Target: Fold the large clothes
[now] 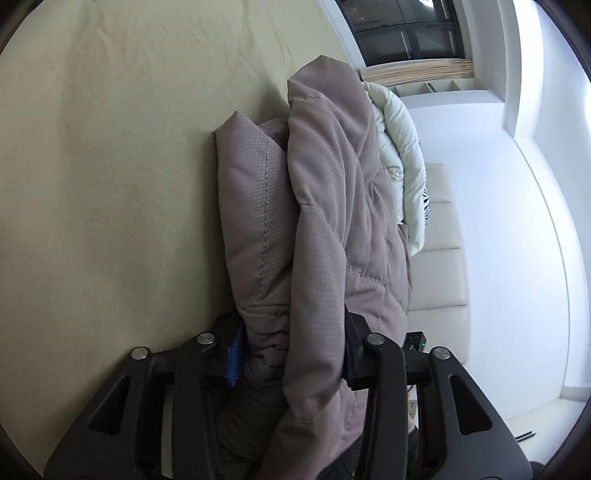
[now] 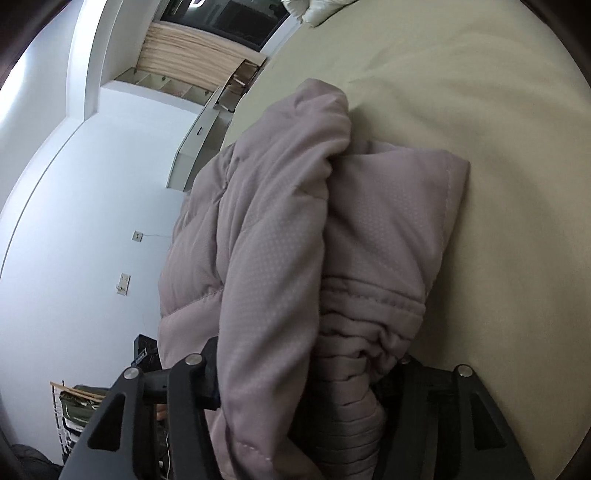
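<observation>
A grey-mauve quilted puffer jacket (image 1: 317,206) is bunched into thick folds against the beige bed sheet (image 1: 110,166). My left gripper (image 1: 291,354) is shut on a thick wad of the jacket's hem, and the fabric fills the gap between its fingers. In the right wrist view the same jacket (image 2: 295,229) shows its ribbed cuff and gathered hem. My right gripper (image 2: 306,380) is shut on that bundle, fabric draping over both fingers. Both views are rolled sideways.
A white quilted duvet (image 1: 402,147) lies behind the jacket and shows at the bed's far end in the right wrist view (image 2: 317,9). A cream padded headboard (image 1: 439,258), white walls, a dark window (image 1: 402,29) and wall sockets (image 2: 123,282) surround the bed.
</observation>
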### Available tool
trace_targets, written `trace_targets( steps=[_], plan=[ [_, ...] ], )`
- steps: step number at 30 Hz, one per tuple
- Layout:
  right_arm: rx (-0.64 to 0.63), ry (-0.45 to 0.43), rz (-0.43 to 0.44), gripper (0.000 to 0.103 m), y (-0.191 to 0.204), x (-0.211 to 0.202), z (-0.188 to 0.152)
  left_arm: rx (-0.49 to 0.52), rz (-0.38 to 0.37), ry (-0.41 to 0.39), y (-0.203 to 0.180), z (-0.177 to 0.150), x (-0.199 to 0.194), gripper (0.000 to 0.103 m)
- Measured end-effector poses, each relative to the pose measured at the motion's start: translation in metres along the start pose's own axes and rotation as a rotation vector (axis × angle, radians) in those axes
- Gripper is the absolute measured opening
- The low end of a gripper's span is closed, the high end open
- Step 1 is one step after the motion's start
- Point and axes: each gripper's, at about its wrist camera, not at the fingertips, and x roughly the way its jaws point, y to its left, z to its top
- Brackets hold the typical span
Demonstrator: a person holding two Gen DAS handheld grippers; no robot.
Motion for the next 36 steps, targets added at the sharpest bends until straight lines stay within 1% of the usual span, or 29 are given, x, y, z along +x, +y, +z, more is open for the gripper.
trace_targets(
  steps=[3, 6, 8, 10, 11, 14, 16, 17, 18, 19, 20, 21, 22, 24, 25, 26, 27, 28, 29, 30, 32, 34, 36],
  plan=[
    [0.000, -0.030, -0.034, 0.064, 0.001, 0.003, 0.001, -0.013, 0.024, -0.012, -0.001, -0.006, -0.001, 0.042],
    [0.034, -0.030, -0.073, 0.068, 0.009, -0.002, -0.004, 0.019, 0.081, -0.040, -0.015, -0.014, -0.012, 0.043],
    [0.066, -0.052, -0.102, 0.070, 0.020, -0.006, -0.006, 0.031, 0.114, -0.072, -0.024, -0.020, -0.021, 0.043],
    [0.082, -0.098, -0.132, 0.072, 0.021, -0.022, -0.012, 0.069, 0.160, -0.096, -0.040, -0.026, -0.026, 0.043],
    [0.080, -0.123, -0.155, 0.073, 0.022, -0.031, -0.016, 0.101, 0.198, -0.115, -0.048, -0.031, -0.032, 0.043],
    [0.036, -0.186, -0.259, 0.076, 0.037, -0.056, -0.034, 0.210, 0.295, -0.183, -0.082, -0.046, -0.050, 0.046],
    [-0.005, -0.221, -0.355, 0.078, 0.052, -0.069, -0.045, 0.290, 0.378, -0.252, -0.109, -0.062, -0.062, 0.058],
    [-0.031, -0.241, -0.391, 0.079, 0.060, -0.076, -0.051, 0.338, 0.428, -0.290, -0.124, -0.073, -0.073, 0.061],
    [-0.060, -0.264, -0.419, 0.082, 0.071, -0.082, -0.056, 0.410, 0.499, -0.346, -0.145, -0.086, -0.077, 0.065],
    [-0.086, -0.288, -0.451, 0.085, 0.081, -0.087, -0.062, 0.464, 0.545, -0.388, -0.165, -0.099, -0.084, 0.070],
    [-0.113, -0.317, -0.492, 0.091, 0.091, -0.092, -0.067, 0.520, 0.597, -0.434, -0.184, -0.111, -0.087, 0.073],
    [-0.146, -0.353, -0.535, 0.094, 0.104, -0.096, -0.075, 0.567, 0.639, -0.482, -0.202, -0.124, -0.089, 0.078],
    [-0.187, -0.389, -0.570, 0.095, 0.117, -0.101, -0.079, 0.599, 0.666, -0.525, -0.216, -0.135, -0.091, 0.085],
    [-0.274, -0.454, -0.621, 0.103, 0.146, -0.106, -0.091, 0.667, 0.714, -0.624, -0.245, -0.162, -0.096, 0.092],
    [-0.323, -0.492, -0.643, 0.103, 0.161, -0.109, -0.097, 0.692, 0.737, -0.667, -0.253, -0.168, -0.107, 0.094],
    [-0.375, -0.533, -0.654, 0.103, 0.175, -0.112, -0.103, 0.719, 0.768, -0.705, -0.264, -0.182, -0.113, 0.095],
    [-0.430, -0.572, -0.661, 0.103, 0.189, -0.116, -0.106, 0.744, 0.793, -0.735, -0.275, -0.195, -0.118, 0.100],
    [-0.477, -0.607, -0.680, 0.103, 0.205, -0.111, -0.108, 0.766, 0.801, -0.759, -0.277, -0.201, -0.129, 0.103],
    [-0.523, -0.639, -0.720, 0.103, 0.219, -0.110, -0.112, 0.793, 0.799, -0.780, -0.290, -0.209, -0.130, 0.103],
    [-0.559, -0.660, -0.767, 0.103, 0.230, -0.109, -0.112, 0.821, 0.786, -0.794, -0.302, -0.215, -0.131, 0.103],
    [-0.609, -0.697, -0.837, 0.103, 0.248, -0.117, -0.113, 0.876, 0.759, -0.811, -0.319, -0.224, -0.146, 0.103],
    [-0.641, -0.743, -0.866, 0.103, 0.266, -0.126, -0.116, 0.912, 0.750, -0.831, -0.337, -0.232, -0.153, 0.103],
    [-0.664, -0.768, -0.858, 0.103, 0.283, -0.138, -0.118, 0.918, 0.723, -0.817, -0.351, -0.235, -0.157, 0.103]
  ],
)
